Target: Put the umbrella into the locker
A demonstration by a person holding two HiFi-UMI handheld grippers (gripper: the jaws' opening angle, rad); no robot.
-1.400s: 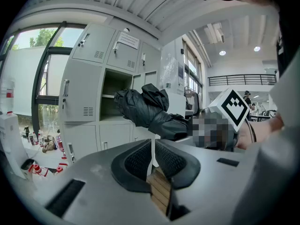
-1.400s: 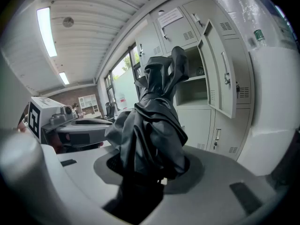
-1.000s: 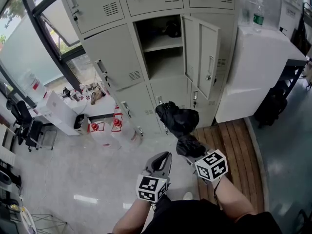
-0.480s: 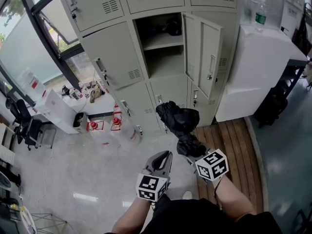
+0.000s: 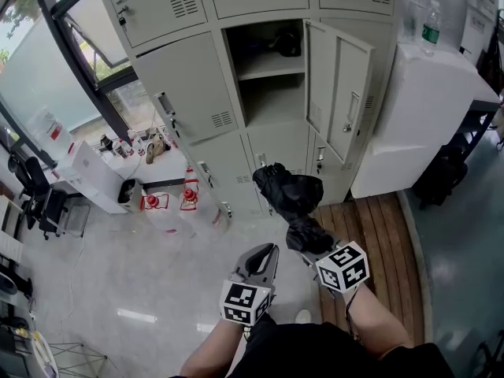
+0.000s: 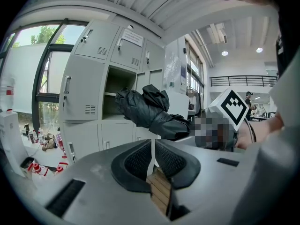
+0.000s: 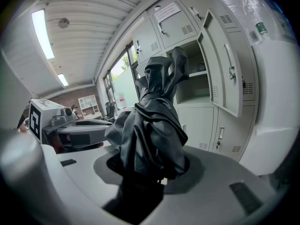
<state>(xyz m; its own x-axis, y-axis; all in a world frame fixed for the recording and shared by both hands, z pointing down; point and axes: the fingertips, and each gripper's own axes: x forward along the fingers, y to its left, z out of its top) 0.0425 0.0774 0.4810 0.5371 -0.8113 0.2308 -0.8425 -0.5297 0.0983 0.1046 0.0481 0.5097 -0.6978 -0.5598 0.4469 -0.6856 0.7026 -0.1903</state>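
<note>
- We find very little changed over the last second. The right gripper (image 5: 305,241) sits at the same spot low in the head view, and the left gripper (image 5: 266,253) is beside it as before.
- What has shifted is the framing. The bank of lockers (image 5: 197,93) and the open door (image 5: 340,93) now stand a little further right and fill slightly more of the head view. We read that as the head turning or a small approach, not a reach.
- In its own view, the right gripper (image 7: 150,170) is clamped on the lower end of the folded black umbrella (image 7: 152,121). Bunched fabric spills over both pads, and the rest of the umbrella rises toward the lockers.
- The left gripper (image 6: 152,153) has its jaws together, with only a thin slit and nothing in it. The umbrella (image 6: 145,109) passes ahead of it without touching.
- The umbrella (image 5: 287,189) hangs in the air in front of the lockers, well short of the open compartment (image 5: 272,105). The door is swung out to the right, so the opening is not blocked.
- For the task, we judge this as the carry stage, with insertion not yet begun.
- The upper shelf already holds a dark thing (image 5: 285,44). The space under the shelf looks bare, so we judge it the likelier place for the umbrella. Getting there calls for lifting the right gripper and moving it forward.
</note>
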